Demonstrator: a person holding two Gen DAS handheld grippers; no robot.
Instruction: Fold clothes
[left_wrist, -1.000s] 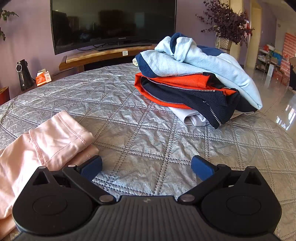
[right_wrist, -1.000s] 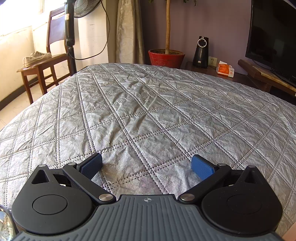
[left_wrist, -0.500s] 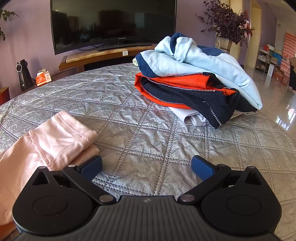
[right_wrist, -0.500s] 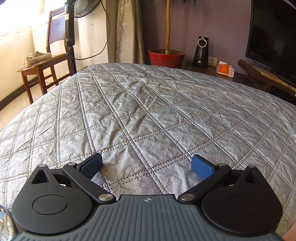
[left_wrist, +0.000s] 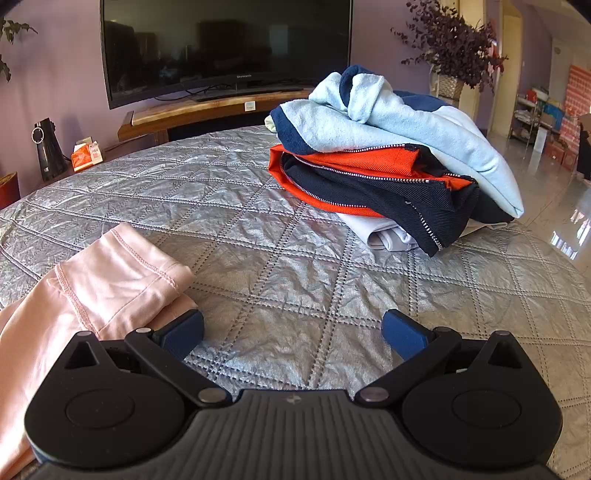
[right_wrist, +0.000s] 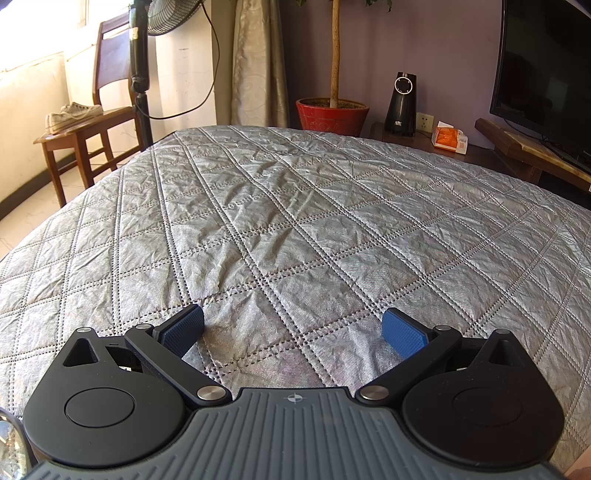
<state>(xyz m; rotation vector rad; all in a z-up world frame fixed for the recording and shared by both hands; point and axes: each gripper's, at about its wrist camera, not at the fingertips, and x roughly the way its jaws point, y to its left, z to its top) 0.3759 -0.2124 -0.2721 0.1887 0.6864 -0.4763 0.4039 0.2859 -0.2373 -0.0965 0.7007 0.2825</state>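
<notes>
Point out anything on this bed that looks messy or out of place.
The clothes pile is untidy: a light blue and navy top slumps over an unzipped orange and navy jacket, with white fabric poking out beneath. The pink garment lies apart near the left gripper. Nothing spilled or damaged.

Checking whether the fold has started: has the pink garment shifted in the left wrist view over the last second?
Yes. The pink garment has crept up and right against the left hand-held gripper, which barely shifted against the clothes pile.
</notes>
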